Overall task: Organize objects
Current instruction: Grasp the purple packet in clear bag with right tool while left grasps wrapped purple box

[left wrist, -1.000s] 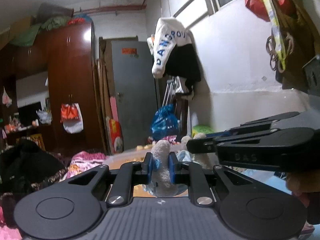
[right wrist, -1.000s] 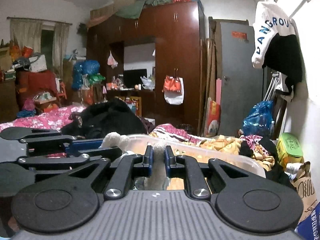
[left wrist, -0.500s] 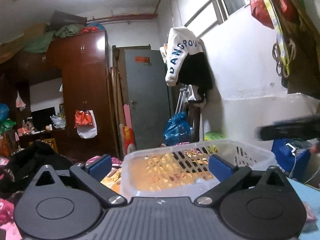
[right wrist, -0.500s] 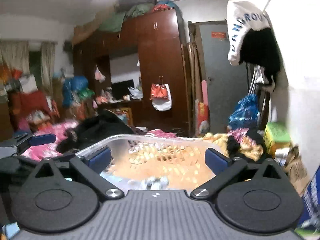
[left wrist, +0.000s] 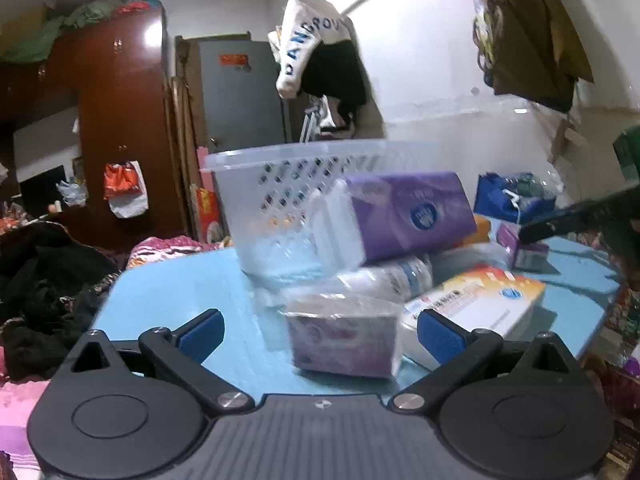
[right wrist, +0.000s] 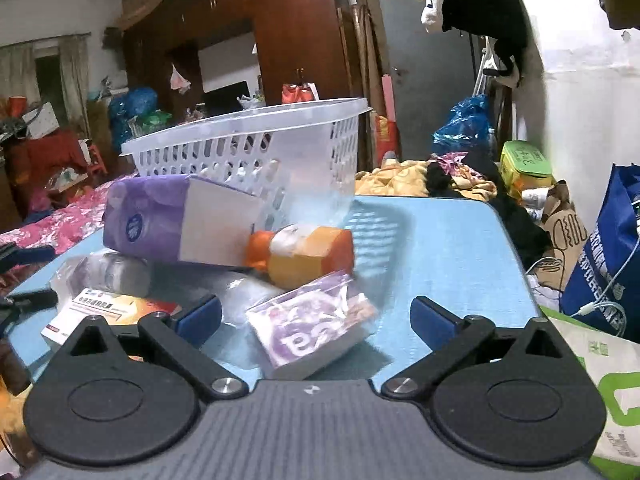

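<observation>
Bottle (left wrist: 394, 280) half-hidden under tissue pack (left wrist: 408, 214)

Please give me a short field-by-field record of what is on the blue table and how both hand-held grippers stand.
surface: blue table
container: white basket, upright at the far side
in front of basket: purple tissue pack, orange bottle, small purple pack, orange-white box
left hand-held gripper: open, holding nothing
right hand-held gripper: open, holding nothing

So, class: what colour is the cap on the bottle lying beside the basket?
Orange, matching the bottle; it shows best in the right wrist view, just before the white basket.
</observation>
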Available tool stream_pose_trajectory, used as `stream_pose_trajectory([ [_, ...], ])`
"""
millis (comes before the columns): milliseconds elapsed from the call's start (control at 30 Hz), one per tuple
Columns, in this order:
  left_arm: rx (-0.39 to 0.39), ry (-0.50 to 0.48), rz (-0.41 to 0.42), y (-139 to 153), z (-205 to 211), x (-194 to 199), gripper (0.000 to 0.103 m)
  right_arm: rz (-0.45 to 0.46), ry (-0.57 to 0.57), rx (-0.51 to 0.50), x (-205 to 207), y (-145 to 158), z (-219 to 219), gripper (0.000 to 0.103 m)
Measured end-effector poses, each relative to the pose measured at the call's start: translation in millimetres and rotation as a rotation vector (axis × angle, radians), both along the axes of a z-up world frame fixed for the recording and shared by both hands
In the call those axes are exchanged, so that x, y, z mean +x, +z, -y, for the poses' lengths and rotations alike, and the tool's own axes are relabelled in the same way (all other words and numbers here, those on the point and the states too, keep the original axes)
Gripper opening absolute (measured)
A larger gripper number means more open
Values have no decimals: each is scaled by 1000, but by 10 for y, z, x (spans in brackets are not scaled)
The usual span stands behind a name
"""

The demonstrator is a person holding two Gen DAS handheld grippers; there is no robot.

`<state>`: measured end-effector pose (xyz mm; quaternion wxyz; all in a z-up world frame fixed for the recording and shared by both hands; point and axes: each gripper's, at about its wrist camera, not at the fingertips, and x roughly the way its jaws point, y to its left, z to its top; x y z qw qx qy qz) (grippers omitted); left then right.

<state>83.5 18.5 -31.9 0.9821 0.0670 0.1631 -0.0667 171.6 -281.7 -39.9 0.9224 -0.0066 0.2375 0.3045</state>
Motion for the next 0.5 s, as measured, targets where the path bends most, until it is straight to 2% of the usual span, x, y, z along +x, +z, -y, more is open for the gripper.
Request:
stream_pose_trajectory([
  [100, 10, 16, 1, -47, 46, 19, 103, -5, -2, -37, -7, -99, -3, 100],
  [167, -3, 28, -3, -66, 30, 14, 101, -6, -5, -24, -15, -111, 53, 99],
  [233, -26, 29, -4, -78, -3, 13, 98, -2, -14, -13, -22, -120, 67, 93],
  [267, -34, 28, -3, -78, -17, 18, 96, -13, -8, -12, -7, -136, 66, 84],
  [300, -40, 25, -2, -80, -28, 21, 95, -23, 1, -9, 9, -154, 68, 81],
  [433, -33, -7, -6, -87, -30, 25, 89, -43, 22, -6, 30, -172, 76, 80],
  [500, -21, -14, -10, -80, -25, 29, 89, -38, 24, -20, 20, -174, 60, 76],
])
